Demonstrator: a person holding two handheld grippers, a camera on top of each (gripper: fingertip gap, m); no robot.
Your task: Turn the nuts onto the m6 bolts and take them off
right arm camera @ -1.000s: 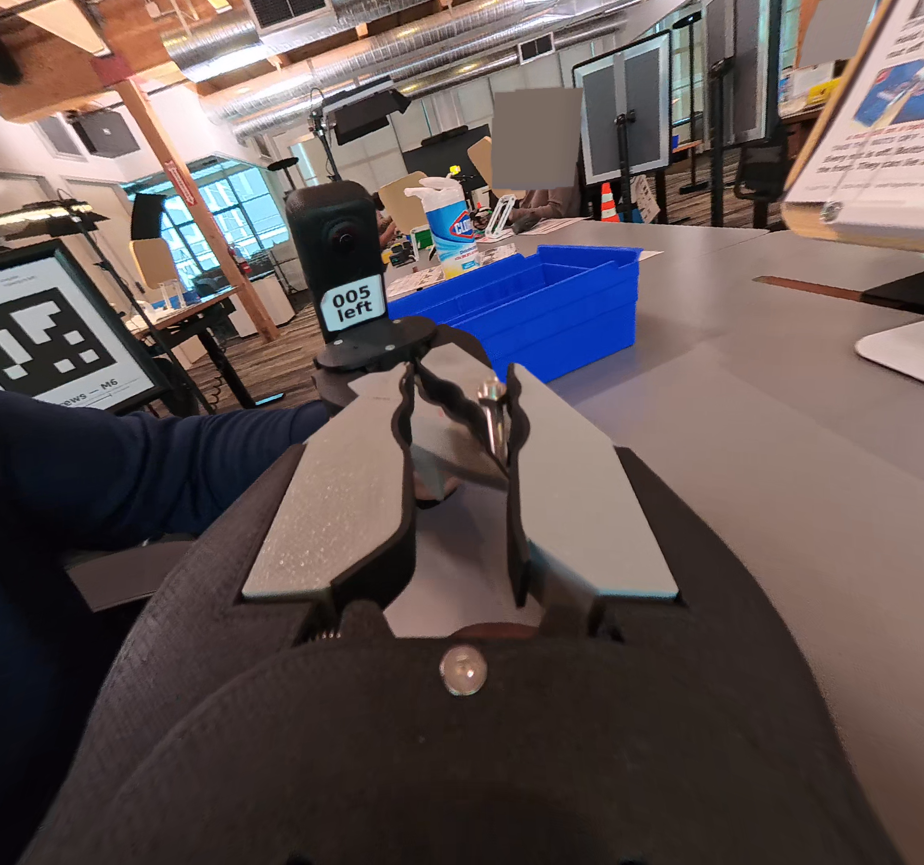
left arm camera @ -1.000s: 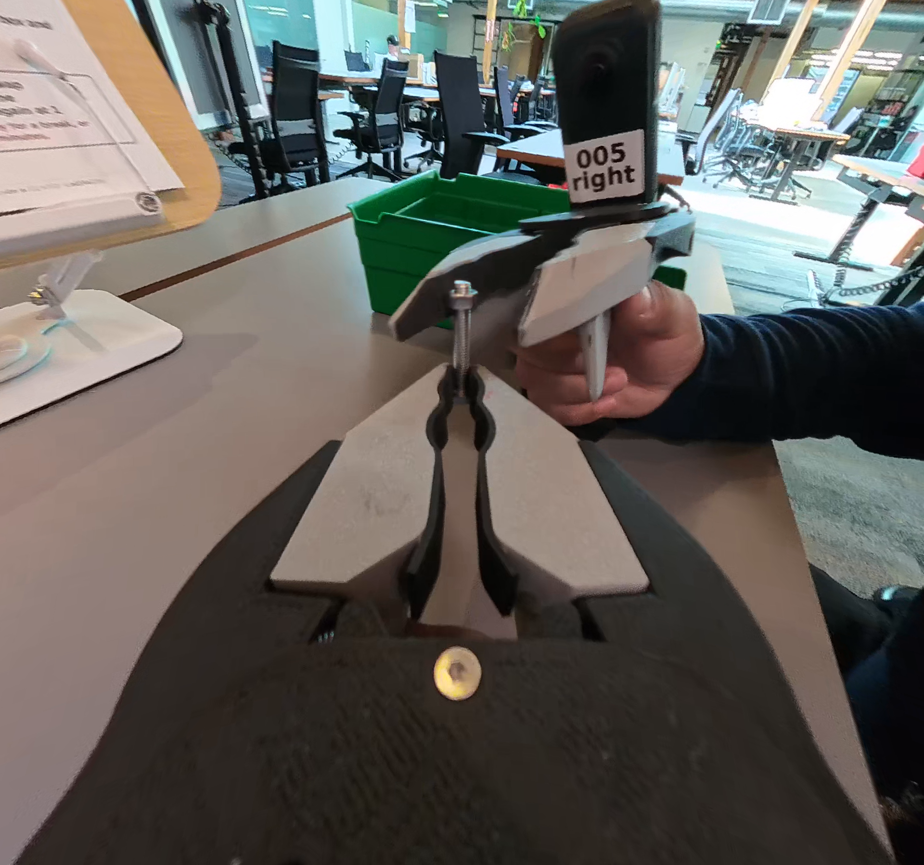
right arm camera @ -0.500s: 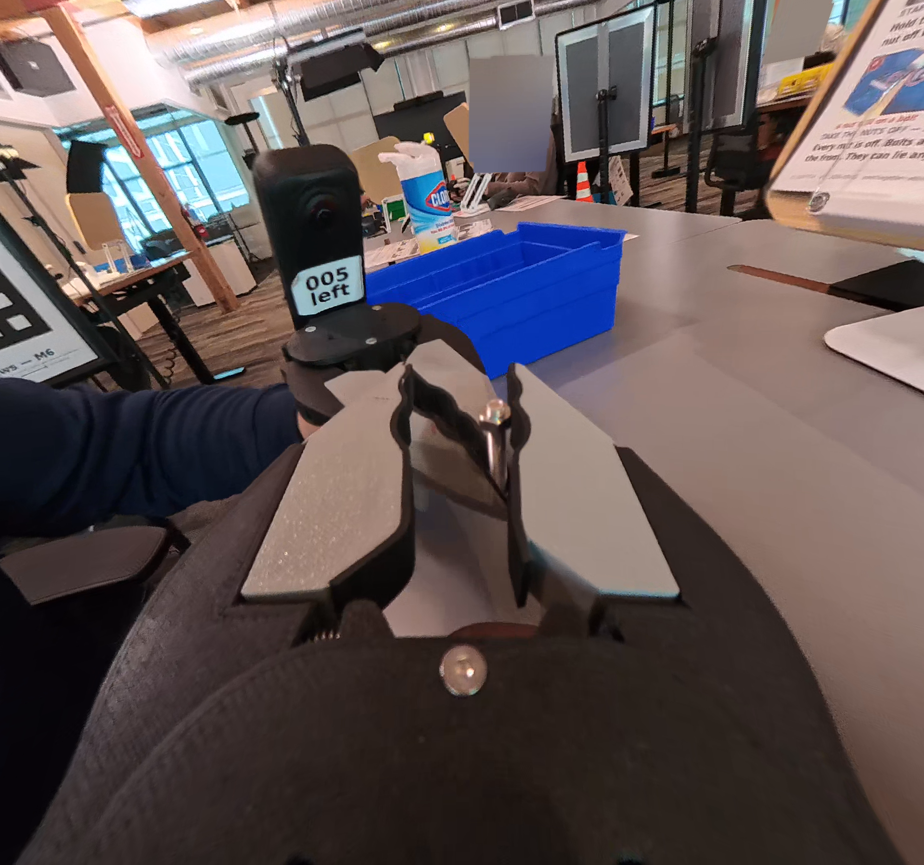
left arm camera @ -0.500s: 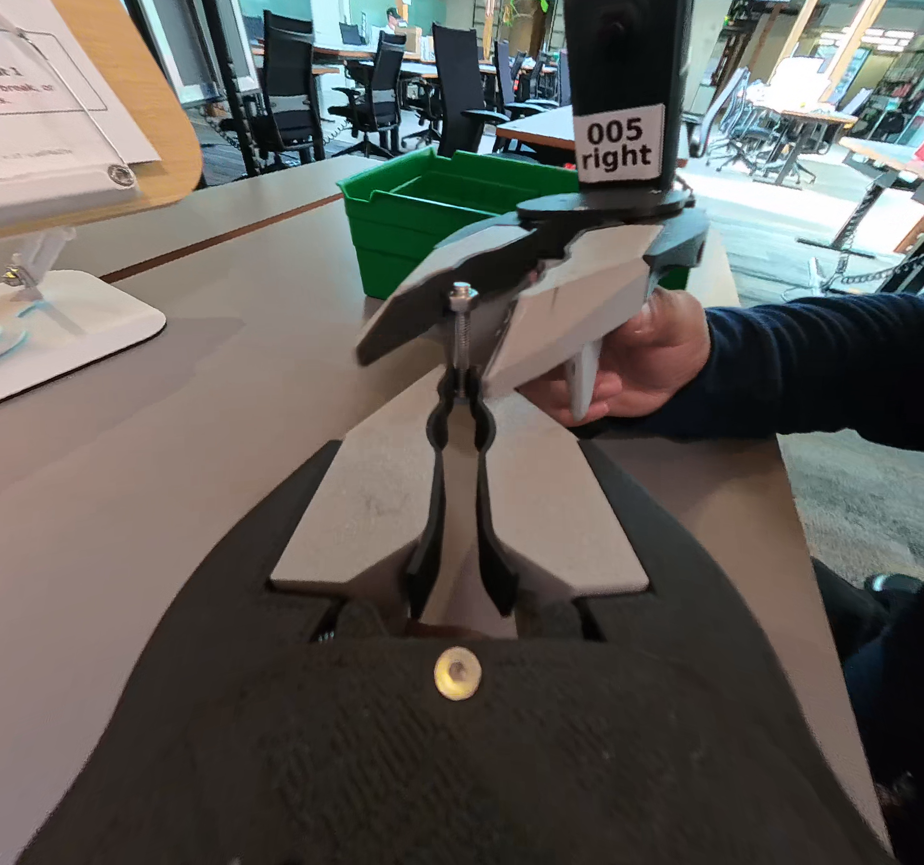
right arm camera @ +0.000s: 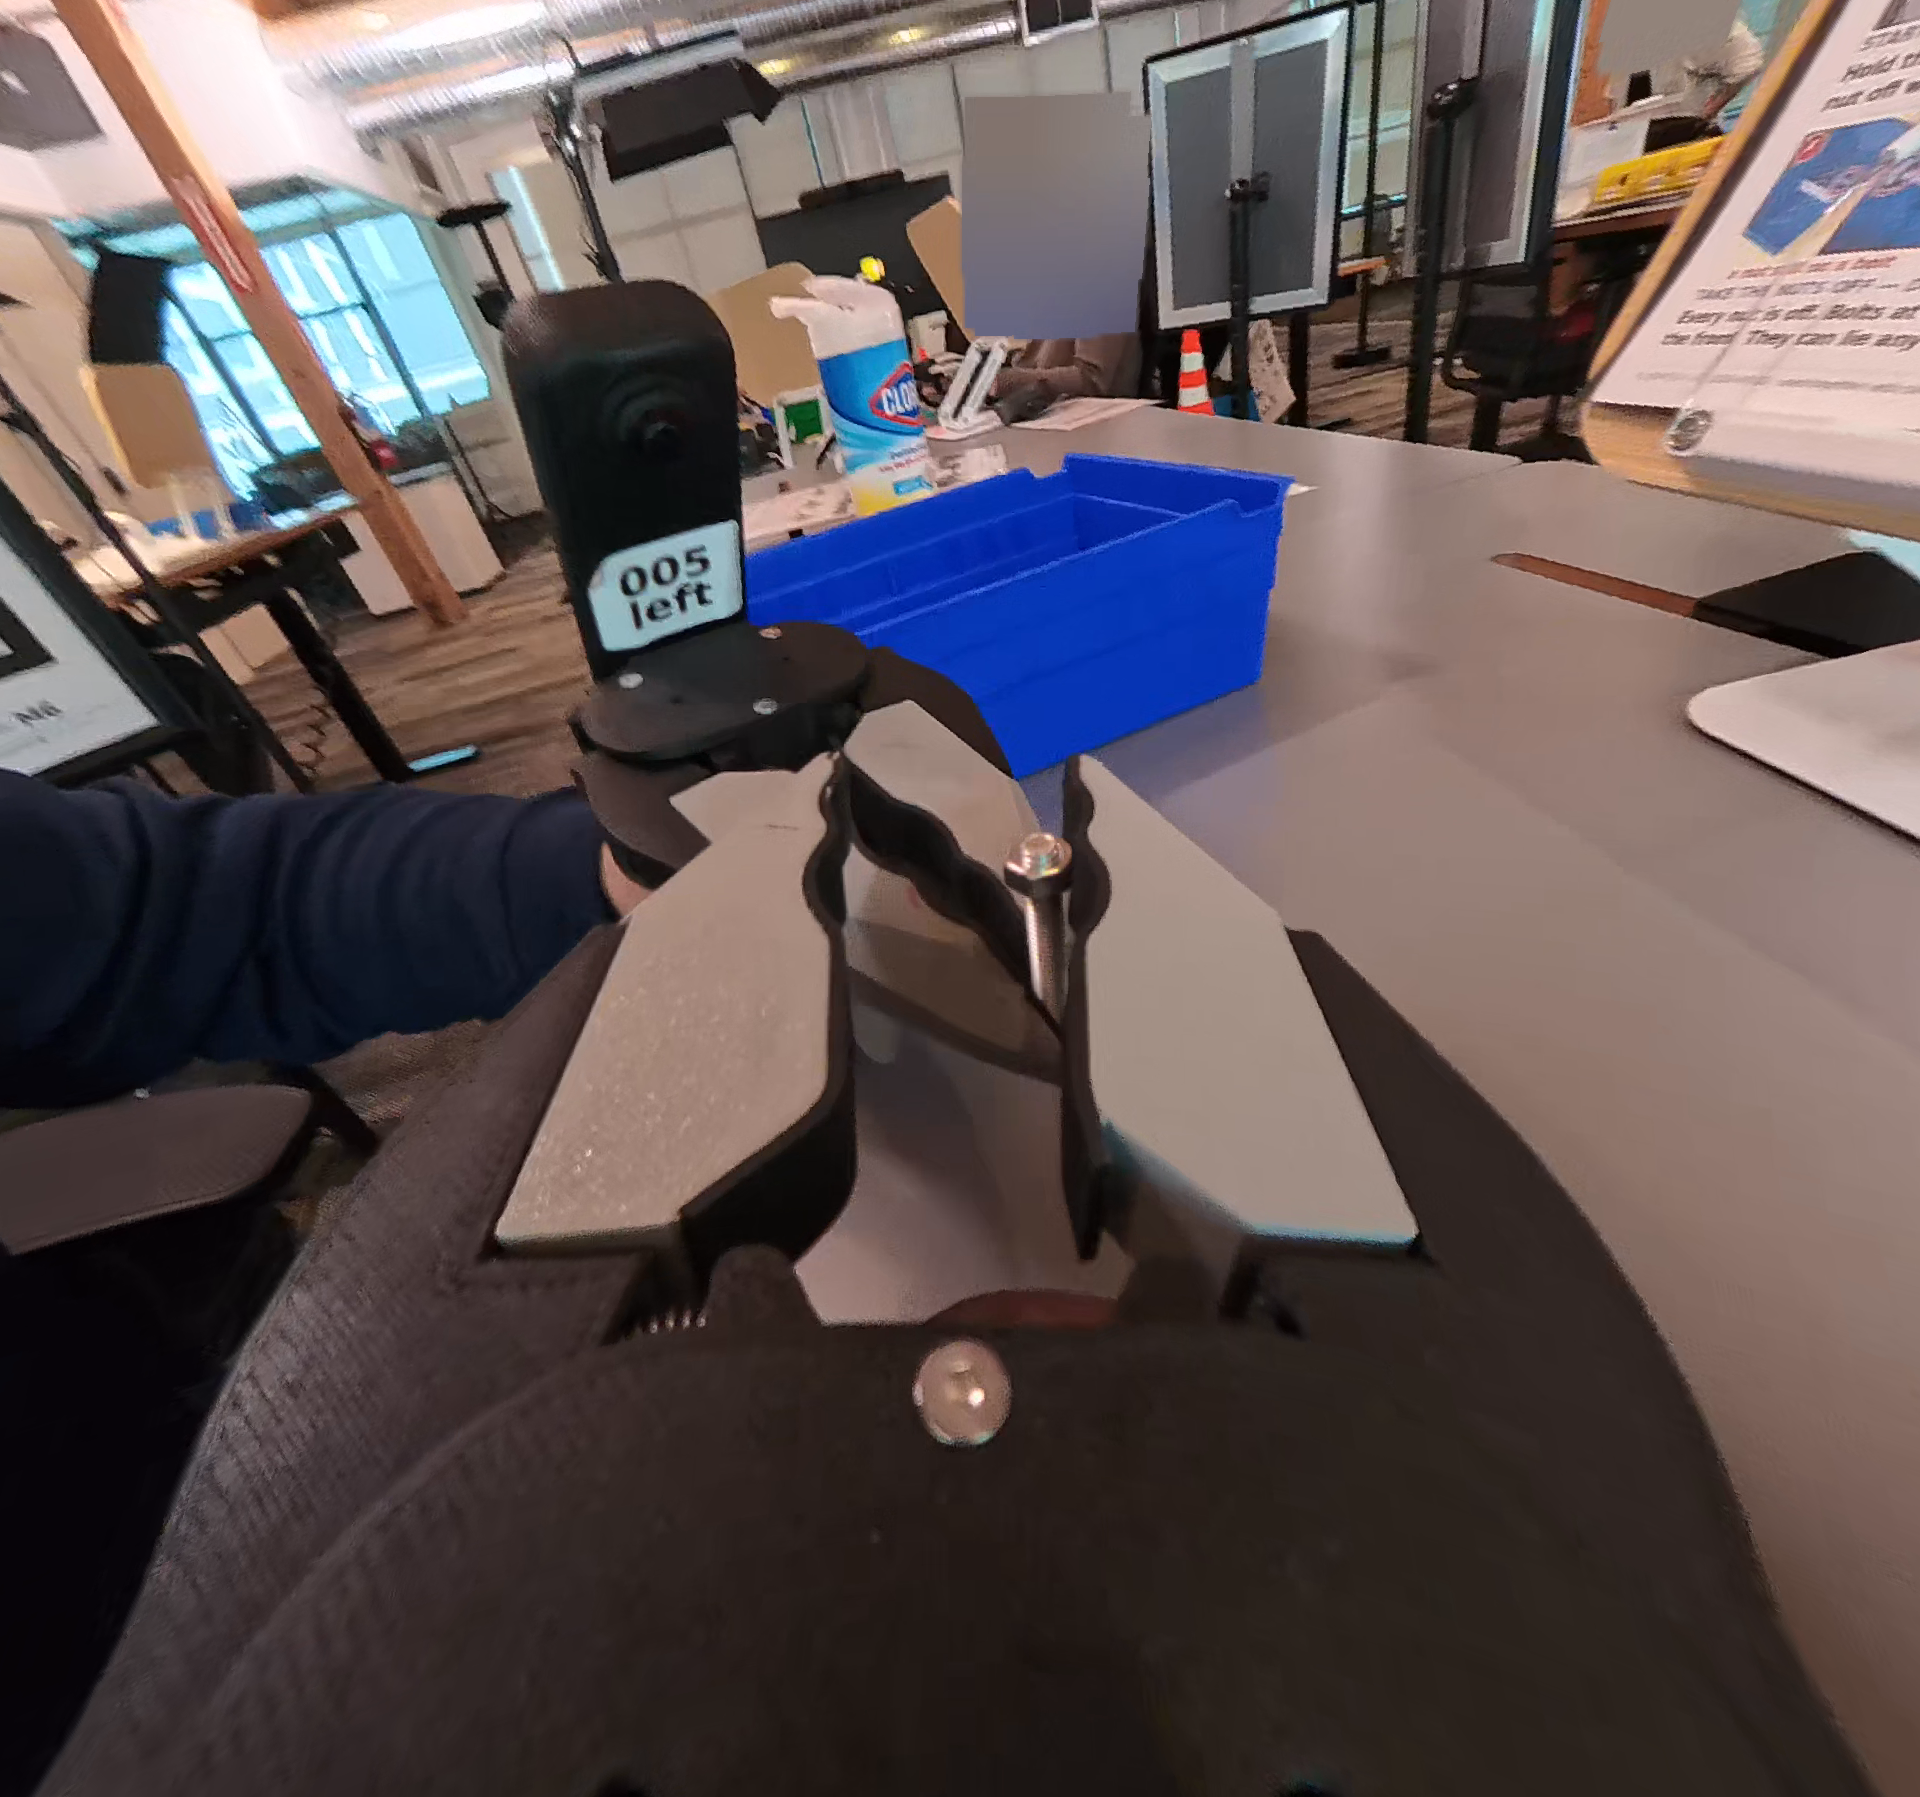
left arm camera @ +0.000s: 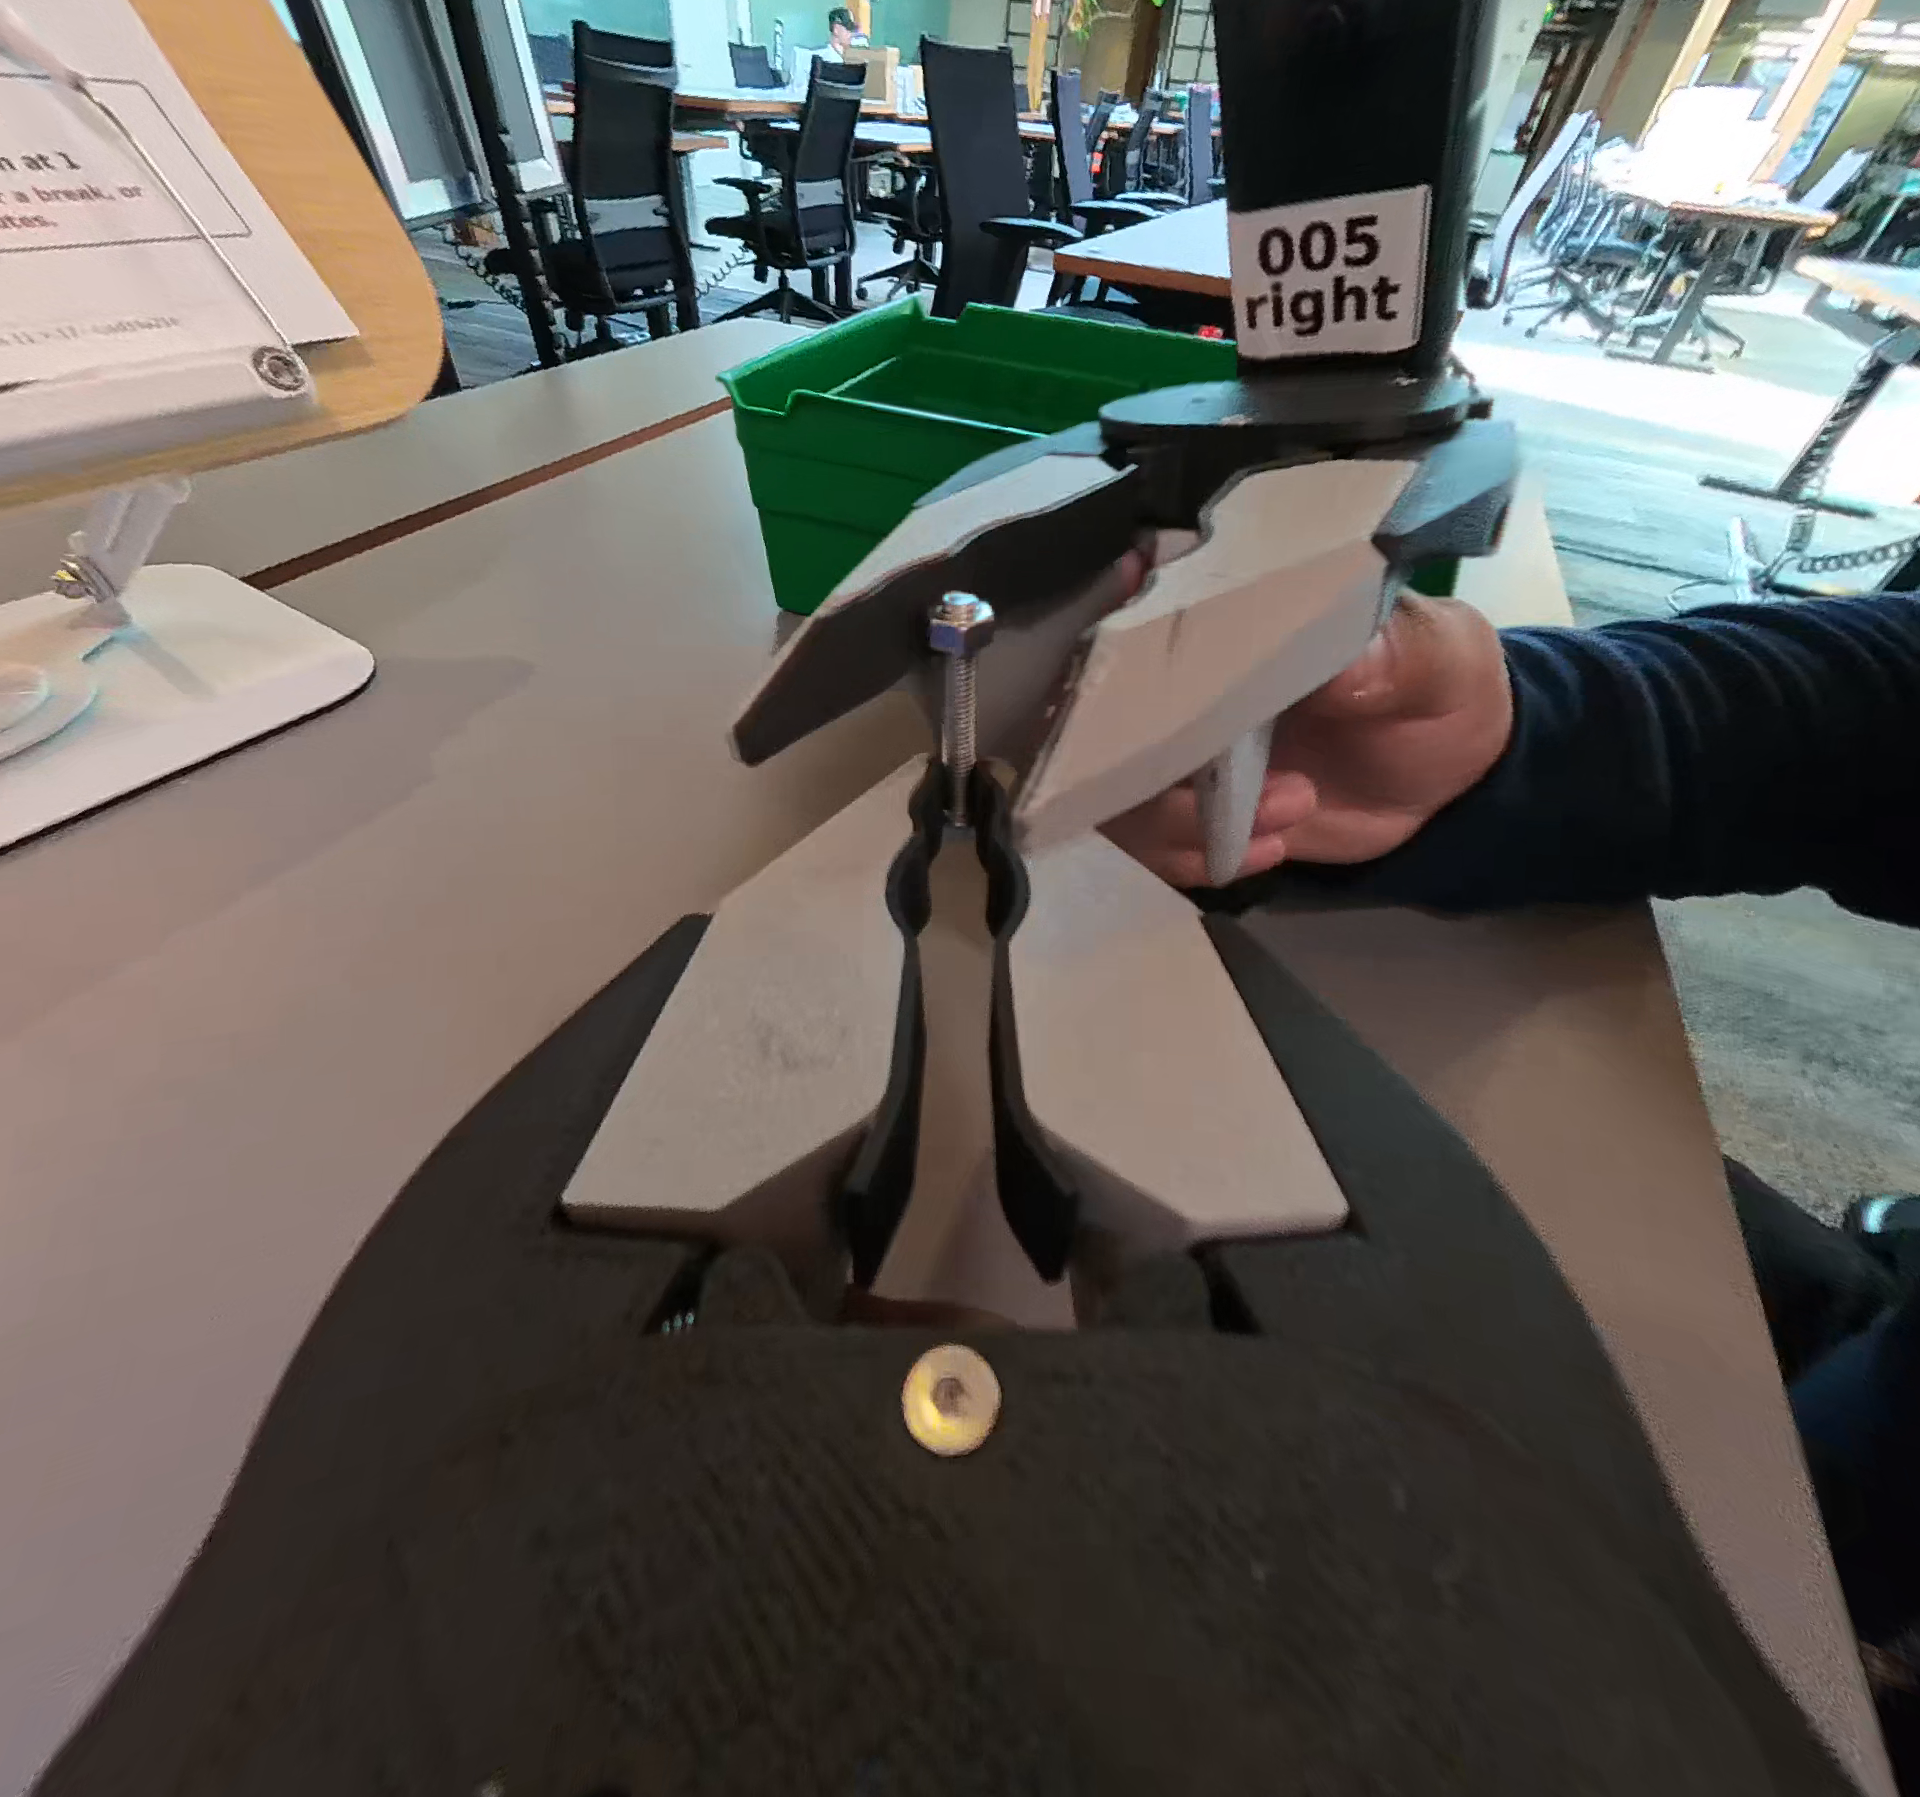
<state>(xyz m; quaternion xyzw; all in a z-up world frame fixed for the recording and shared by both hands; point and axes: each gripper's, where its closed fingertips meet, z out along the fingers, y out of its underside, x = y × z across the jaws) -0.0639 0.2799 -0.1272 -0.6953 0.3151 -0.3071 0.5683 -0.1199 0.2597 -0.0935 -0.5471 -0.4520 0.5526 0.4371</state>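
My left gripper (left arm camera: 961, 797) is shut on the lower end of an M6 bolt (left arm camera: 958, 708) and holds it upright above the grey table (left arm camera: 468, 812). A silver nut (left arm camera: 961, 625) sits at the bolt's top end. My right gripper (left arm camera: 883, 781) comes in from the right, and its fingers stand apart on either side of the nut. In the right wrist view the right gripper (right arm camera: 951, 812) is open, and the bolt (right arm camera: 1047, 926) stands against its right finger (right arm camera: 1195, 1020). The left gripper (right arm camera: 1039, 1009) shows below it.
A green bin (left arm camera: 914, 438) stands behind the grippers and a blue bin (right arm camera: 1091, 625) on the other side. An instruction sheet on a wooden stand (left arm camera: 156, 293) with a white base (left arm camera: 156, 667) is at the left. The table's edge (left arm camera: 1662, 916) runs on the right. The gap from one gripper's tips to the other's is roughly 6 cm.
The right gripper has shifted slightly left and closer around the bolt's top. The left gripper still holds the bolt. The nut is still at the top end.
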